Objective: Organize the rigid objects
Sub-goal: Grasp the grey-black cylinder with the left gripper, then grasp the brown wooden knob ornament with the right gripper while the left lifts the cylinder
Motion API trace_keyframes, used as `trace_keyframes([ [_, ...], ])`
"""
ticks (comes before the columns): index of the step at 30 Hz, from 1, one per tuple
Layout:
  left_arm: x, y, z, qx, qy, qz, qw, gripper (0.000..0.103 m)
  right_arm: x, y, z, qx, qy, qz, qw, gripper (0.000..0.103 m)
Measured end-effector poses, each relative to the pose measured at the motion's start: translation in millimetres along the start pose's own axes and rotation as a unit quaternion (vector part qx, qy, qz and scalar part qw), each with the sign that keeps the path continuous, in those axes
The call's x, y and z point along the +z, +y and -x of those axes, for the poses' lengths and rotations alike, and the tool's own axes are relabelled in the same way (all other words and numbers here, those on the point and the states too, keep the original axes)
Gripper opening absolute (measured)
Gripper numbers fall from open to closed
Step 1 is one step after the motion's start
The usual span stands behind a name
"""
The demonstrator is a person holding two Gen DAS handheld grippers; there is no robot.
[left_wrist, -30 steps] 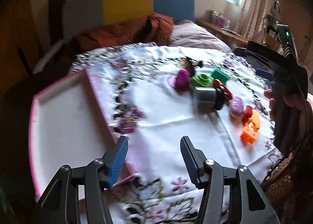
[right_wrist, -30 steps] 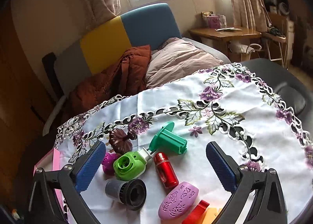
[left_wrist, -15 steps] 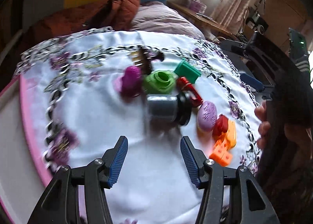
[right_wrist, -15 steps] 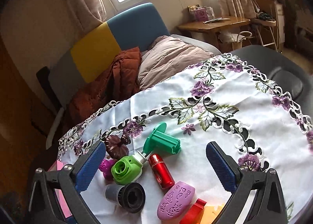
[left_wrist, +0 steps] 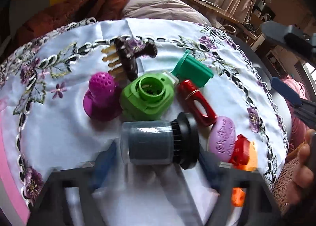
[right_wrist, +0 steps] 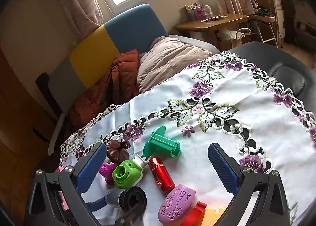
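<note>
- The left gripper sits low and near, blurred, its blue-padded jaws spread apart.
- The right gripper is raised, jaws wide apart, nothing between its pads.
- The right hand grips its handle at the right.

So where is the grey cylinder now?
In the left wrist view the grey cylinder lies on its side between the left gripper's jaws, just before the green piece.

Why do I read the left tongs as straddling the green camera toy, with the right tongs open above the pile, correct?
Partly. The left tongs straddle the grey cylinder, not the green camera toy, as the left wrist view shows. The right tongs are indeed open above the pile.
</note>
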State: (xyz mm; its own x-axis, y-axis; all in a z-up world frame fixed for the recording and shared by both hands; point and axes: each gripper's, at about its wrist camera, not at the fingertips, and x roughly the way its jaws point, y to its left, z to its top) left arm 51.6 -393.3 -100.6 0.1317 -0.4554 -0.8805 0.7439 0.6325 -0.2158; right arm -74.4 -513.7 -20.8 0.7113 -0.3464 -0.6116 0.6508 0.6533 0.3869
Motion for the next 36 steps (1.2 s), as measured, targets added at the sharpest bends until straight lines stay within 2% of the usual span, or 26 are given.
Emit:
trace_keyframes([
  [3,-11.1,3.6,9.7,0.001,-0.013,-0.007,0.9999,0.070,-0.6,0.7,-2.9,0.002,0.008,0.002,1.000,0.103],
  [8,-42.1,15.7,44.4,0.023,-0.051,-0.011,0.9983,0.070,-4.1,4.7,-8.6,0.009,0.027,0.010,1.000,0.103],
  [12,-62.7,25.0,71.1,0.038,-0.073,-0.015,0.9965,0.070,-9.8,12.1,-17.9,0.015,0.057,0.026,0.998,0.103],
  [21,-97.4,50.5,117.1,0.044,-0.105,0.008,0.9935,0.070,-38.9,52.4,-36.9,0.017,0.118,0.129,0.984,0.101],
  [26,-107.9,61.1,138.0,0.042,-0.125,0.026,0.9910,0.070,-44.2,77.7,-52.9,0.027,0.136,0.142,0.980,0.098],
  [30,-112.6,72.5,153.5,0.038,-0.139,0.041,0.9887,0.070,-31.1,98.1,-78.2,0.015,0.132,0.132,0.982,0.103],
  [36,-120.6,95.5,172.7,0.040,-0.155,0.072,0.9845,0.070,-16.0,116.8,-126.4,-0.038,0.151,0.150,0.976,0.103],
])
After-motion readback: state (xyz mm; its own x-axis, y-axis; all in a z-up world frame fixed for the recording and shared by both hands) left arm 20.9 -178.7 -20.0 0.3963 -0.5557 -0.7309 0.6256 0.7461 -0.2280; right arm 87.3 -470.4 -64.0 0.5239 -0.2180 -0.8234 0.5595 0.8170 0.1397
